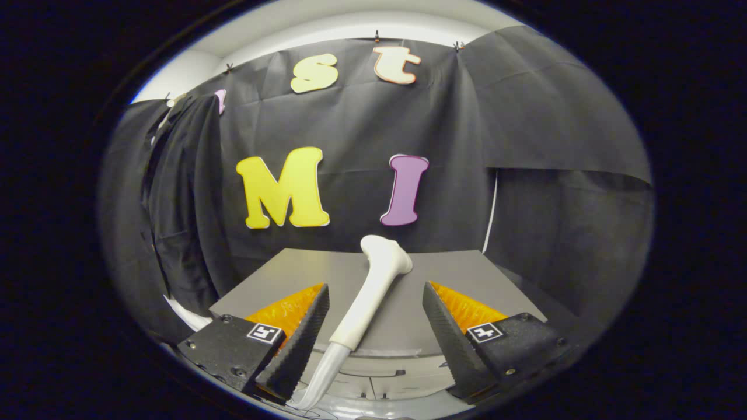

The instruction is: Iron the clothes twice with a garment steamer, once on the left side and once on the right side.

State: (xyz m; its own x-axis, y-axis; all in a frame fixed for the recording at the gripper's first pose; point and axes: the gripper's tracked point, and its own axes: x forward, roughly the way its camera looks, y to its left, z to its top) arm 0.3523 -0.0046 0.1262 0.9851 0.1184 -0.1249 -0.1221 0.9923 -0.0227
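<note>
Spread gripper fingers flank the untouched steamer on the table.

A recording booth, not a home. Black cloth walls hang clipped behind a bare grey table. A dark garment hangs left of the table.

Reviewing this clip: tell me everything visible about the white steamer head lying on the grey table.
The white steamer head looks like smooth matte plastic: a slim handle widening to a flared nozzle end that points away toward the black cloth wall. It lies slanted on the grey table, its near end overhanging the table edge and joining a pale grey hose that drops below. It sits between the open gripper fingers, and neither finger touches it.
</note>
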